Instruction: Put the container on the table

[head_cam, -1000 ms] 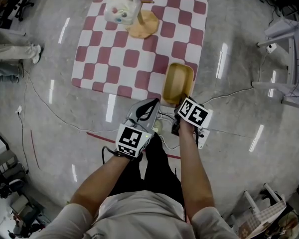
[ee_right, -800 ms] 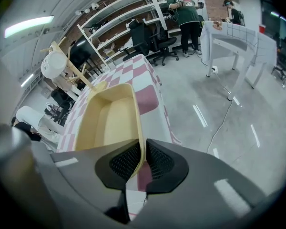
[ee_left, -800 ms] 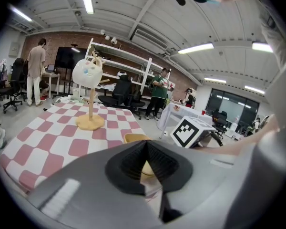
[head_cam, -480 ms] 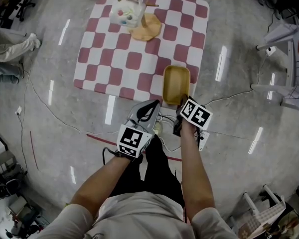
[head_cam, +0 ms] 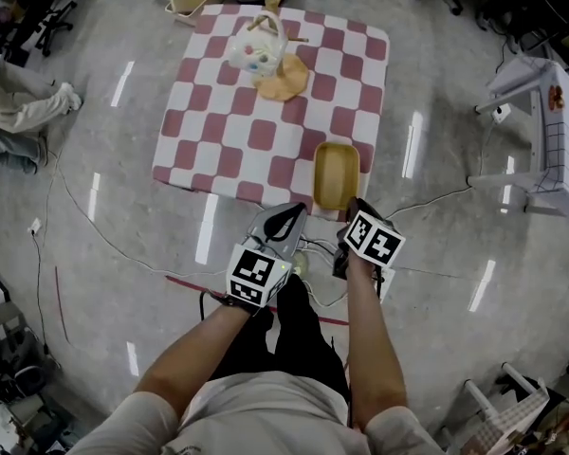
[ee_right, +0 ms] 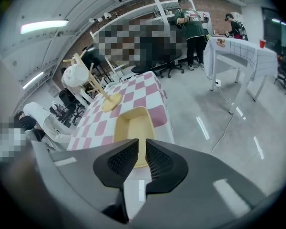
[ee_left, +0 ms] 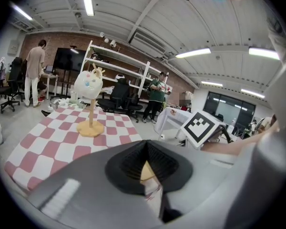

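While right claw (ee_right: 138,150) is clamping rim of shallow yellow plastic container (head_cam: 336,173) at edge of pink-checkered surface (head_cam: 256,112), left claw (ee_left: 146,152) is sitting closed, empty.

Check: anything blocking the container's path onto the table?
Nothing visible does. The right gripper holds the container at the near edge of the table, and the checked top around it is bare. A wooden stand sits well away at the far end.
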